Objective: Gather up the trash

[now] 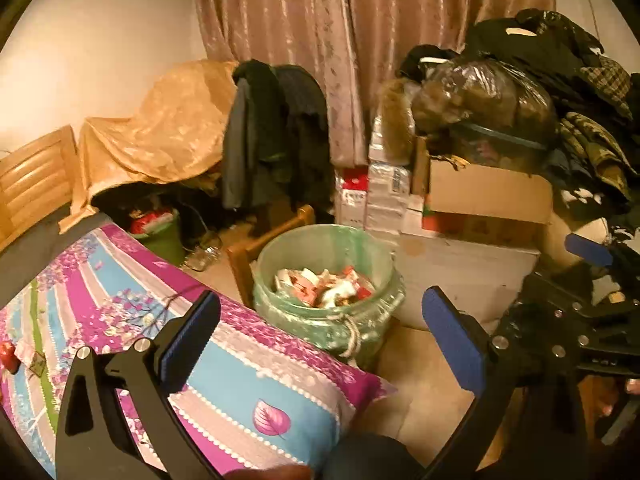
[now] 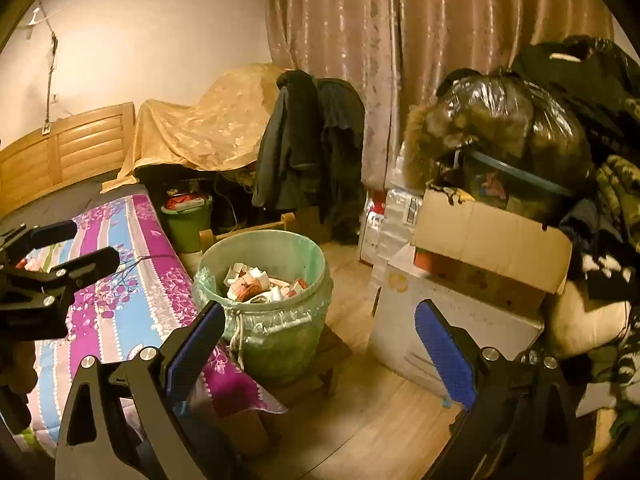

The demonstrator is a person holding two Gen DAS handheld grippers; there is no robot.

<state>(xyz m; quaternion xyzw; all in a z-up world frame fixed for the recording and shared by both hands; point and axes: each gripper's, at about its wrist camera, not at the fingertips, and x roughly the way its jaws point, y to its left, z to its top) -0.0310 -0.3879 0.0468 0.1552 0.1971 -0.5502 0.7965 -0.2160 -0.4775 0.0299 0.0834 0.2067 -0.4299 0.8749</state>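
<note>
The bin point(image 1: 326, 276), lined with a green bag, already holds a heap of red-and-white wrappers point(image 2: 260, 286), so some collecting looks done. A red scrap point(image 1: 9, 354) lies on the bed point(image 1: 224, 364) at the far left, seemingly left to pick up; I cannot tell what it is. Both the left gripper point(image 1: 320, 344) and right gripper point(image 2: 320, 354) have jaws spread wide and hold nothing. The bin stands on the floor just beside the bed corner, ahead of and between each pair of jaws, apart from them.
</note>
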